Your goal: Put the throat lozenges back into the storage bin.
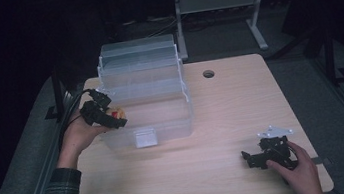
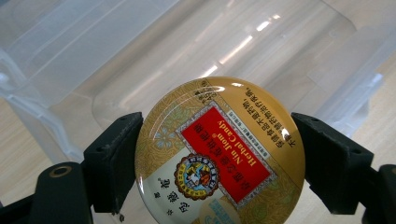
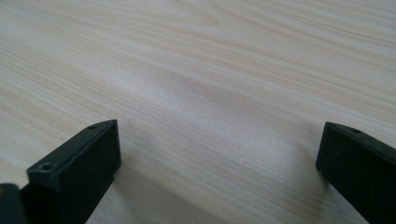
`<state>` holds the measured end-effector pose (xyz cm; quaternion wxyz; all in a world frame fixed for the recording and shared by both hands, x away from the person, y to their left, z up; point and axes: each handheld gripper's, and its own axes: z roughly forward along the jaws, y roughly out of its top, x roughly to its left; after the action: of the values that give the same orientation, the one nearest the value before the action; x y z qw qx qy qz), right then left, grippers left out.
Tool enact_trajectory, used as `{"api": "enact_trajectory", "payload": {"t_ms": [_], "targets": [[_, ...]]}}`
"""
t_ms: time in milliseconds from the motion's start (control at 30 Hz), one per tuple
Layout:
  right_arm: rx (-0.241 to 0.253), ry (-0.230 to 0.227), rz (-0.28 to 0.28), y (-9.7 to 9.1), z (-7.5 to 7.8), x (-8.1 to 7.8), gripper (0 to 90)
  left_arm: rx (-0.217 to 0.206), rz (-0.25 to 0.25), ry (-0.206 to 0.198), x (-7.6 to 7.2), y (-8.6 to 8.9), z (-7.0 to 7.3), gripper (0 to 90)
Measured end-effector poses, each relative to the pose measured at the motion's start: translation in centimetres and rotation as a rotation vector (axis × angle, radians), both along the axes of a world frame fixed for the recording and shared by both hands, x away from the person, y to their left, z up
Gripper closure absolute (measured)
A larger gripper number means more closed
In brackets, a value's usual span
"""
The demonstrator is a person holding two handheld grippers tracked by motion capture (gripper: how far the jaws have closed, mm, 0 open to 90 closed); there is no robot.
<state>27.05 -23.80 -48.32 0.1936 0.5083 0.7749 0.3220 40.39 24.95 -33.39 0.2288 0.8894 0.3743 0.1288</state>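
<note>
A round gold candy tin (image 2: 219, 154) with a red label is clamped between the jaws of my left gripper (image 2: 217, 158). In the high view the left gripper (image 1: 112, 119) holds the tin (image 1: 117, 113) at the left rim of a clear plastic box (image 1: 162, 118), whose lid (image 1: 139, 61) stands open at the back. The box's clear wall (image 2: 140, 70) lies just beyond the tin. My right gripper (image 1: 251, 159) rests low over the table's front right, open, with bare wood (image 3: 210, 102) between its jaws.
The light wooden table (image 1: 226, 105) has a round cable hole (image 1: 208, 74) behind the box. A metal desk frame (image 1: 218, 5) stands on the dark floor beyond the table. Dark rails run along both sides.
</note>
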Motion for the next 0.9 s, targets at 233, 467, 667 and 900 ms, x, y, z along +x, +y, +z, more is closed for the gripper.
{"api": "enact_trajectory", "payload": {"t_ms": [233,467,667,900], "targets": [[0.000,0.000,0.000,0.0,0.0,0.0,0.0,0.020,0.022,0.000,0.6,0.7,-0.4,19.5],[-0.001,-0.001,0.002,0.0,0.0,0.0,0.0,0.028,0.039,0.005,1.1,1.5,-0.8,19.4],[-0.001,-0.001,0.002,0.0,0.0,0.0,0.0,0.032,0.051,0.013,1.2,2.1,-1.1,19.4],[-0.001,-0.001,0.002,0.0,0.0,0.0,0.0,0.031,0.054,0.014,1.2,2.4,-1.4,19.4]]}}
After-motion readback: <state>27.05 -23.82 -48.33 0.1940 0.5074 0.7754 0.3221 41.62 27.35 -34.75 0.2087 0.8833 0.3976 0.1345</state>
